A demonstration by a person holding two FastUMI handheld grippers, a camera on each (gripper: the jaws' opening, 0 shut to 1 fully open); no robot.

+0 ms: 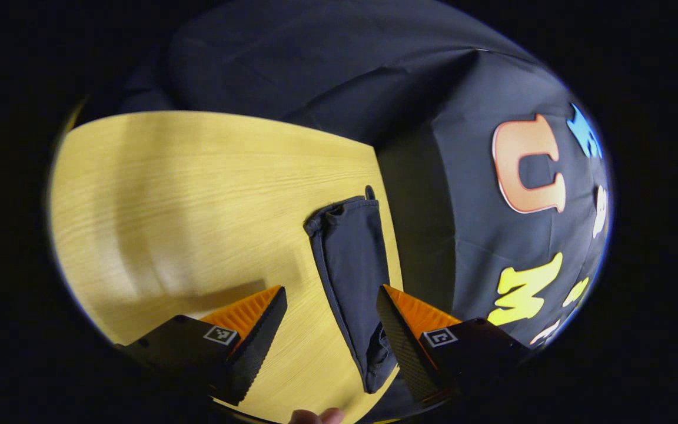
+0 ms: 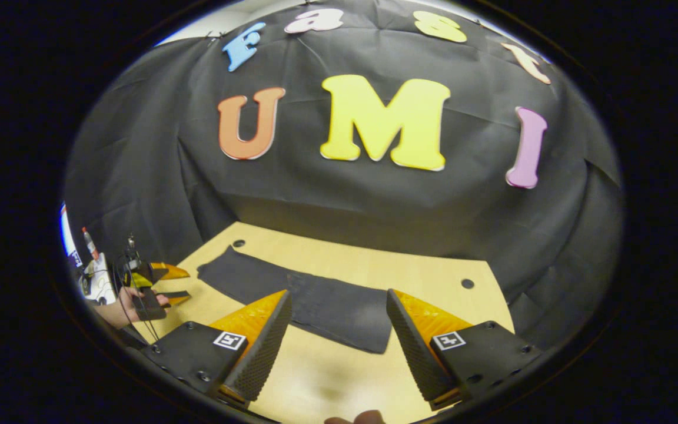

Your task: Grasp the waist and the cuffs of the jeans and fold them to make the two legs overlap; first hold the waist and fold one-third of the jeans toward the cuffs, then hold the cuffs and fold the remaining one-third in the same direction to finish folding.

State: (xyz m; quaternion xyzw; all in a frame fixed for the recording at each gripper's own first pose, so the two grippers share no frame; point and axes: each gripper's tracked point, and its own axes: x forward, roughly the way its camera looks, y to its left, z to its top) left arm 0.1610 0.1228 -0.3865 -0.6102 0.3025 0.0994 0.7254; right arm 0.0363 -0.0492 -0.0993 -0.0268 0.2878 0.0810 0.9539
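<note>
Dark jeans (image 2: 309, 297) lie flat on the wooden table (image 2: 433, 274) in the right gripper view, a long strip with the legs overlapped, running from far left to near centre. My right gripper (image 2: 339, 341) hangs open above their wider near end, touching nothing. The left gripper (image 2: 165, 285) shows at the far left, held by a hand, beside the narrow end. In the left gripper view the jeans (image 1: 354, 277) stretch away along the table's right edge, and my left gripper (image 1: 330, 321) stands open above their near end, with nothing between its fingers.
Black cloth walls close in the table on the far and side edges. Two small round holes (image 2: 467, 283) sit in the tabletop near the back. Bare wood (image 1: 186, 200) spreads left of the jeans in the left gripper view. A fingertip (image 1: 315, 416) shows at the bottom edge.
</note>
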